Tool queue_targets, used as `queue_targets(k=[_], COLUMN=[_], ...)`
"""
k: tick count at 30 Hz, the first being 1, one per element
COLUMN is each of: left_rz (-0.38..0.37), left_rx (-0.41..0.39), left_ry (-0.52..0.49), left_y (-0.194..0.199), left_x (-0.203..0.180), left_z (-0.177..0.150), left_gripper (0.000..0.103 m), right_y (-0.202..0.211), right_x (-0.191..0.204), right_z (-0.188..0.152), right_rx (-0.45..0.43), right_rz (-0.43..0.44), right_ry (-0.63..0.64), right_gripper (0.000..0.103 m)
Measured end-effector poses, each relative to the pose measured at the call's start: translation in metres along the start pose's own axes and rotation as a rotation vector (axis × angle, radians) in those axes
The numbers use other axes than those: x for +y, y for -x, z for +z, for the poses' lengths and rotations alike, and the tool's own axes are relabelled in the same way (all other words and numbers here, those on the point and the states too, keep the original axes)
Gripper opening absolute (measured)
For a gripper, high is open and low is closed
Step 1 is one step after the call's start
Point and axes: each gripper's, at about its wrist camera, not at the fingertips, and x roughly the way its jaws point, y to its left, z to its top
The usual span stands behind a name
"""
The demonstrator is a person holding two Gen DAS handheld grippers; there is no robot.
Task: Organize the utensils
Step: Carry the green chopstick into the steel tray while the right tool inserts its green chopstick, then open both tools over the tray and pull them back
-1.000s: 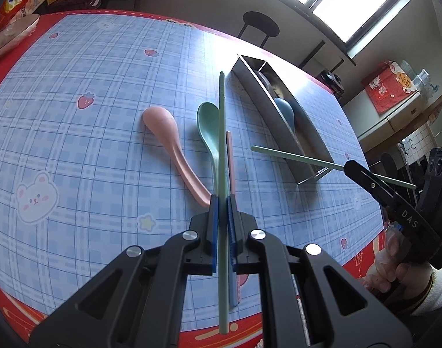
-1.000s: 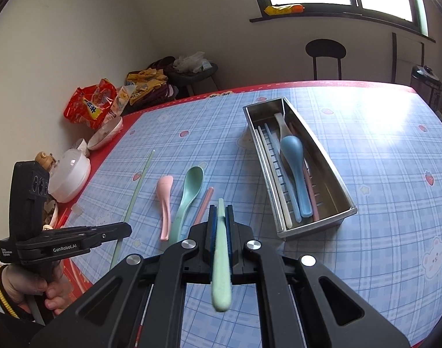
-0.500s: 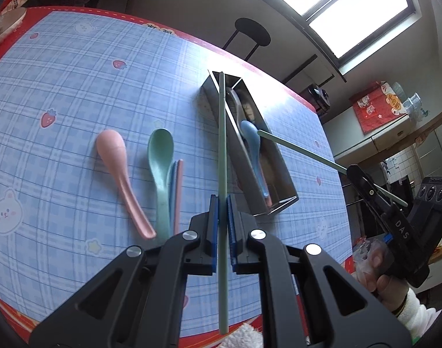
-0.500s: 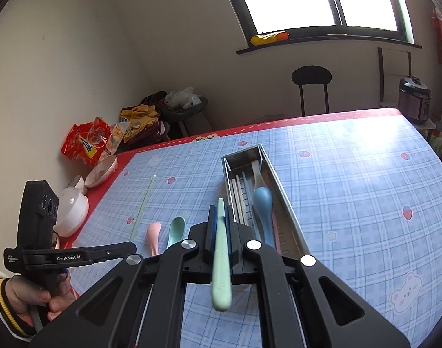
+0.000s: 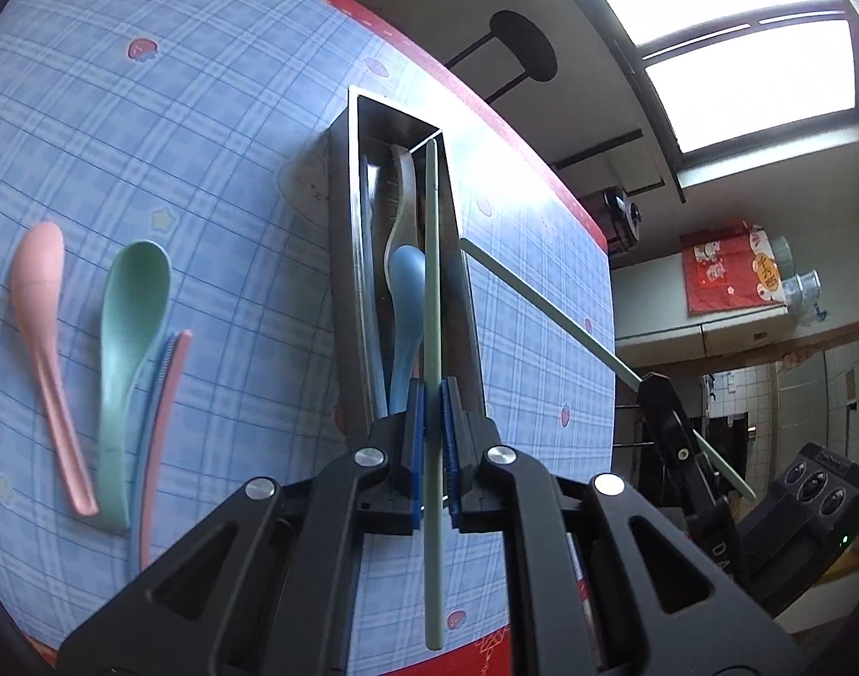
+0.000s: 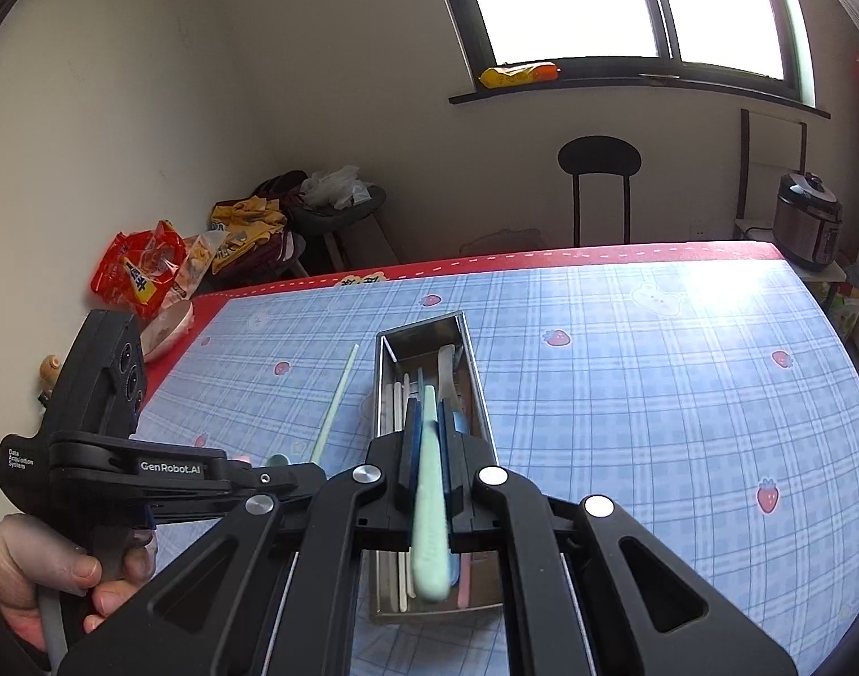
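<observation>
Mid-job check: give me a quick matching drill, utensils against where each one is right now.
Things:
1. pink spoon
2. blue spoon
3. green chopstick
4. second green chopstick

Places:
A. inside the metal tray
B. clamped in the left tool
C. lying on the tablecloth
D. clamped in the right tool

Pairs: 1-C, 2-A, 3-B, 4-D

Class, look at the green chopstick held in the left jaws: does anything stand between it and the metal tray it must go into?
Nothing visible blocks it. The green chopstick, clamped in the left gripper, hangs lengthwise over the open metal tray. Only the blue spoon already inside lies beneath.
</observation>
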Motion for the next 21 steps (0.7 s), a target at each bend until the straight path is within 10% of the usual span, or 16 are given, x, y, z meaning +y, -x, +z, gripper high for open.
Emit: queue_targets(k=[21], left_rz=[0.085], left_rx=[0.063], left_ry=[0.143], left_y=[-0.069], left_x=[0.013], left_z=[0.039], left_gripper=[0.018], right_y=[-0.101], right_x=[-0.013], right_z=[0.015], right_rx=[0.152], right_rz=[0.052], right_ry=[-0.061], right_gripper=[0.006])
